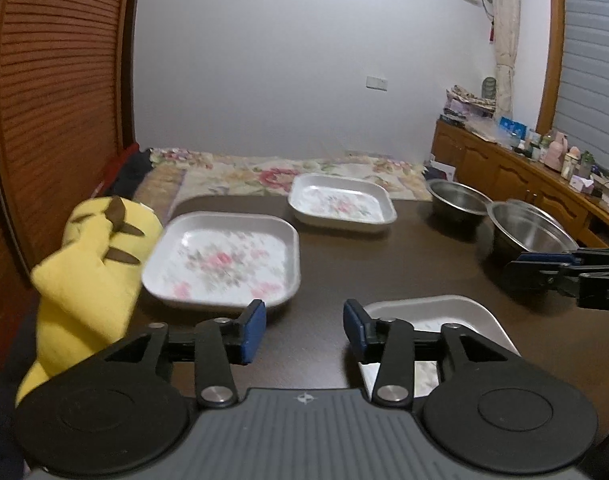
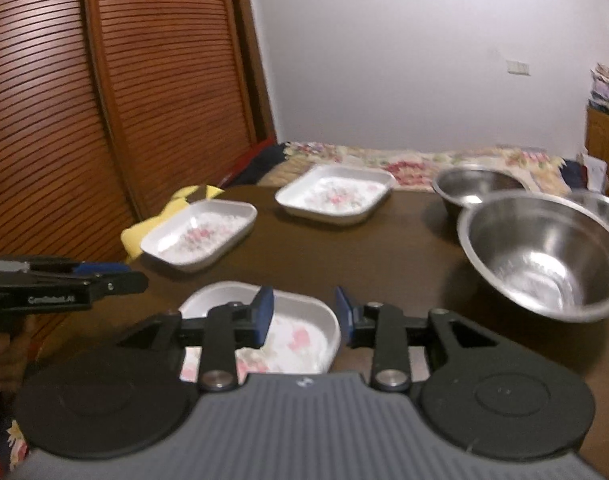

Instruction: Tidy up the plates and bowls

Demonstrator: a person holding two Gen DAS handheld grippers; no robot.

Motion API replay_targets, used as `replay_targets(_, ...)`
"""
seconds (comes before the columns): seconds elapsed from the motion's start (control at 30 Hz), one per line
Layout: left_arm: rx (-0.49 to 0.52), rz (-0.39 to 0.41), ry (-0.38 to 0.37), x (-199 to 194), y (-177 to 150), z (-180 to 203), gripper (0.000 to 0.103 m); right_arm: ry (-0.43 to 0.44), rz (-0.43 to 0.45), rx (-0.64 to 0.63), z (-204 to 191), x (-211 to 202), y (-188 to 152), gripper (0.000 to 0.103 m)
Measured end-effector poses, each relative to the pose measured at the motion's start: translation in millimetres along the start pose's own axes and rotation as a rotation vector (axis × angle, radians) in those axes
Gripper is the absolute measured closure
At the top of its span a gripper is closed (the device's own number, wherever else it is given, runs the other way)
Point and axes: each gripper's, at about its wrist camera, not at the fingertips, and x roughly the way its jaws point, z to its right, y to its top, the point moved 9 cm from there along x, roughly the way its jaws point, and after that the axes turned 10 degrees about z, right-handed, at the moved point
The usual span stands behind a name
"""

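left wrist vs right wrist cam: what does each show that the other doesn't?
Left wrist only: wooden sideboard with bottles, curtain, window blind.
Right wrist only: a hand under the left hand-held gripper.
Both: three floral square plates on the dark table, two steel bowls, yellow plush toy, louvred door, floral bedding.

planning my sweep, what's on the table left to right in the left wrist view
yellow plush toy → near-left floral plate → far floral plate → far steel bowl → nearer steel bowl
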Motion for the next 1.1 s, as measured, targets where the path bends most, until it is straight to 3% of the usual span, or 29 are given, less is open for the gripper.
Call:
replay_targets(0.43,0.052,-0.016,0.055,34,27,-64,0.055,0.131,-0.071,0.003,-47,68,26,0.068)
replay_targets(0.9,0.017,-0.056,0.028,91,26,-120,0.056,0.129,-0.220,0.016,-70,147,14,0.068)
replay_targets(1.1,-0.021,-0.082,0.015,106,15,-138,0.065,0.126,-0.274,0.011,-72,171,4,0.068)
